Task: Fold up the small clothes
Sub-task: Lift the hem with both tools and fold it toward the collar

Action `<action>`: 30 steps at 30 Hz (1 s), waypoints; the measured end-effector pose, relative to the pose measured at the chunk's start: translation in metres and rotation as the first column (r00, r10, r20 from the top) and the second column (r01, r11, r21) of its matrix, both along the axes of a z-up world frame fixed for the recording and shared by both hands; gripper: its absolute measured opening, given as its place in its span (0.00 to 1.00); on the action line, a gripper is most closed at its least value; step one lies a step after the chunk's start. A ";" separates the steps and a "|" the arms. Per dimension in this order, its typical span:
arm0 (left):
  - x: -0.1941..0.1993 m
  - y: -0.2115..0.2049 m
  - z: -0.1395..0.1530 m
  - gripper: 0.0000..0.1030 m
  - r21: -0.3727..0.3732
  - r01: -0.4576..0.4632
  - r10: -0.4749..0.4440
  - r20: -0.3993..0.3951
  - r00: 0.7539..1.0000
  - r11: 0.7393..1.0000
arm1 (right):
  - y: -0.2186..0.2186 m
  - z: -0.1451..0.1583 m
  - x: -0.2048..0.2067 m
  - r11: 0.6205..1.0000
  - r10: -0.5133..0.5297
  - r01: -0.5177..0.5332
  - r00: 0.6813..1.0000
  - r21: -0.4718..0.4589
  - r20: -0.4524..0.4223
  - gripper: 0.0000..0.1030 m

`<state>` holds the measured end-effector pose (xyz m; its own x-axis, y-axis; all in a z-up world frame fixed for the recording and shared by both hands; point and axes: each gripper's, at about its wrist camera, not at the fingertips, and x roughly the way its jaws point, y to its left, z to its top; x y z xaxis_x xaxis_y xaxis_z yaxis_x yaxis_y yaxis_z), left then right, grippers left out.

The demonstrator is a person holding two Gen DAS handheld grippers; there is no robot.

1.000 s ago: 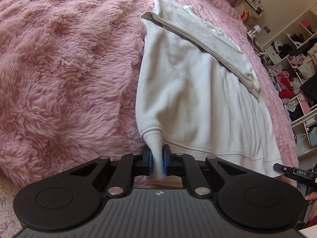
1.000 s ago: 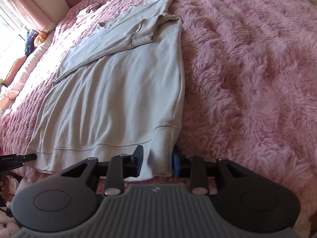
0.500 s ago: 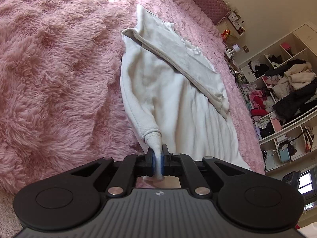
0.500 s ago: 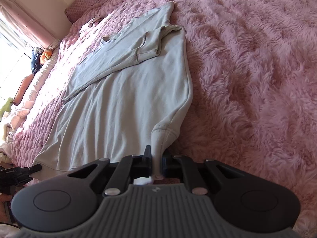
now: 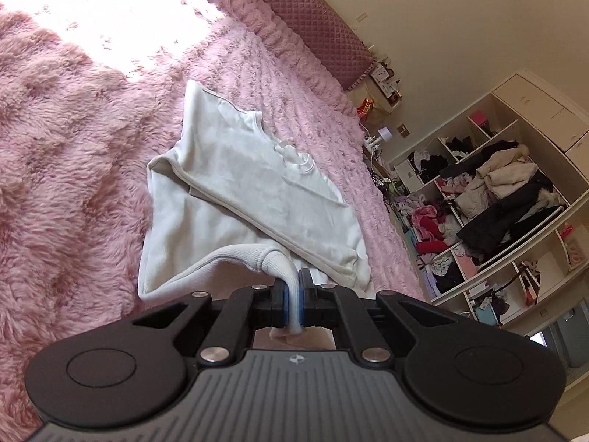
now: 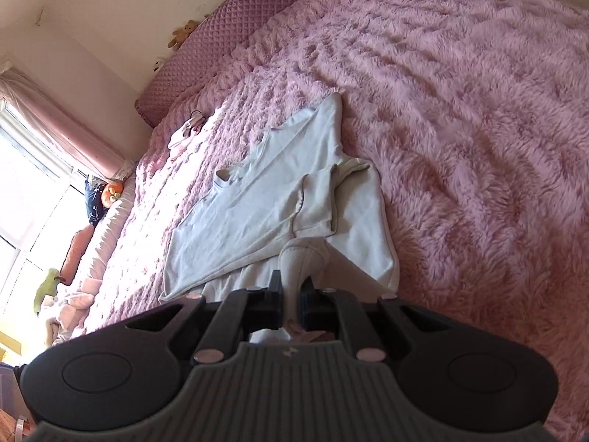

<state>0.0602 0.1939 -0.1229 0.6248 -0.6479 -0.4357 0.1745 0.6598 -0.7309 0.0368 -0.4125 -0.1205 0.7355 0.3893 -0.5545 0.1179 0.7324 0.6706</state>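
Observation:
A pale cream sweatshirt [image 5: 235, 180] lies on the fluffy pink bed cover [image 5: 66, 140], its sleeves folded across the body. It also shows in the right wrist view [image 6: 279, 199]. My left gripper [image 5: 293, 302] is shut on one bottom hem corner, lifted off the bed and carried over the body. My right gripper [image 6: 291, 300] is shut on the other hem corner, also lifted, so the lower part curls up over the rest.
A quilted pink headboard [image 5: 313, 25] runs along the far wall. Open shelves [image 5: 489, 199] stuffed with clothes stand beside the bed. A window with pink curtains [image 6: 44, 125] and soft toys are at the other side. A small pink garment [image 6: 187, 130] lies near the headboard.
Both grippers closed on the hem corners, then lifted them and carried them forward toward the collar, so the lower part of the sweatshirt now rises off the bed.

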 end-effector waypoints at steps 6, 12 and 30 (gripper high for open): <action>0.065 0.012 0.006 0.04 -0.066 -0.054 0.056 0.035 0.998 0.996 | -0.014 0.016 0.078 0.996 -0.086 0.085 0.996 0.031 0.033 0.03; 0.137 0.010 0.006 0.04 -0.053 -0.074 0.076 0.036 0.996 0.996 | -0.015 0.018 0.166 0.995 -0.096 0.095 0.994 0.024 0.052 0.02; 0.314 -0.006 -0.070 0.08 0.112 -0.102 0.117 -0.140 0.983 0.988 | -0.006 -0.063 0.348 0.985 -0.156 0.146 0.982 -0.094 -0.110 0.11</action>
<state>0.3739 0.1876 -0.1933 0.6148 -0.5253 -0.5882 -0.0063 0.7426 -0.6698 0.3845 -0.4185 -0.1833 0.7108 0.2269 -0.6658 0.3046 0.7539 0.5821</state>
